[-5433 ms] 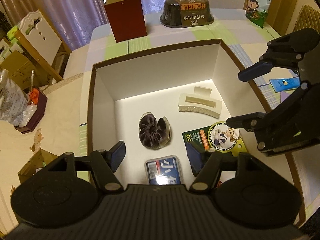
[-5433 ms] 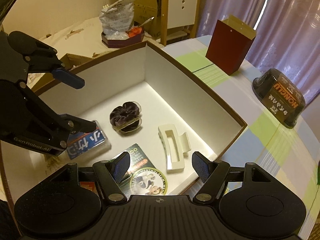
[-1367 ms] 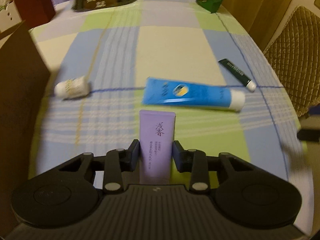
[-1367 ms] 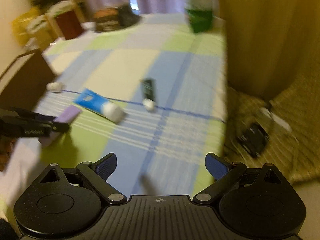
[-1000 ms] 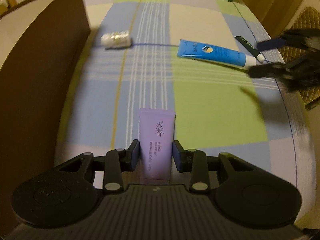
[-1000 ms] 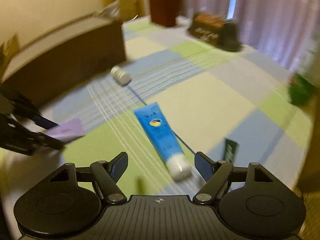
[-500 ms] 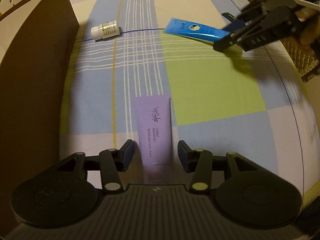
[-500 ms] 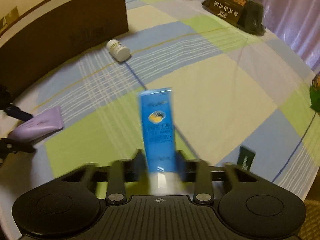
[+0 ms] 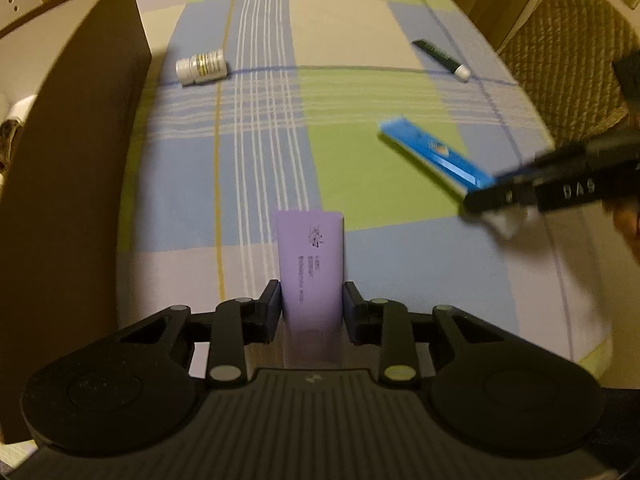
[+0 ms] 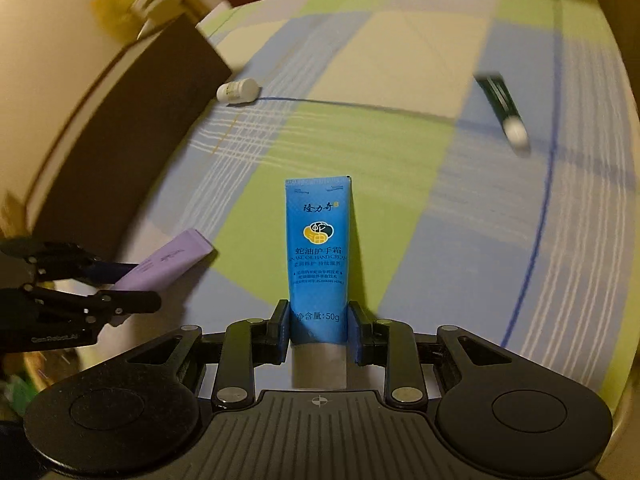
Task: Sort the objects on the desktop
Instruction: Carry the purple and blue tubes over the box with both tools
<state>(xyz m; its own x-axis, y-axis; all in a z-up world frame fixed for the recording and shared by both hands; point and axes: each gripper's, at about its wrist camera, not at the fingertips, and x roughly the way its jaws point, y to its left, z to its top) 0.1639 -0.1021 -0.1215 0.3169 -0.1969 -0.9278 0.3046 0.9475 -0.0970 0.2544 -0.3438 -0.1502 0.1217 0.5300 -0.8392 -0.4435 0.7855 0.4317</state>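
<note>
Centrally, the left gripper point(image 9: 312, 312) has its jaws clenched on the cap end of a purple tube point(image 9: 311, 268), whose flat crimped end points forward above the counter point(image 9: 360, 168) near its near edge. The right gripper point(image 10: 319, 330) likewise has its jaws closed on a blue tube point(image 10: 319, 248), gripped low on the body just above its pale cap, the crimped end upward. Both tubes appear lifted clear of the checked cloth, though the gap beneath them cannot be confirmed.

Handling: such tubes are probably light, soft-walled and smooth; a hold near the stiffer cap shoulder should resist squeezing and slipping better than one on the thin crimp.

Appearance: the purple tube is matt lilac with small dark print; the blue tube is glossy, with a yellow-and-dark emblem and white lettering.

Farther out, a small white bottle point(image 9: 201, 67) lies on its side beside the brown box point(image 9: 80, 152) along the counter's left edge, and a slim dark tube point(image 9: 440, 59) with a white cap lies toward the right edge.
</note>
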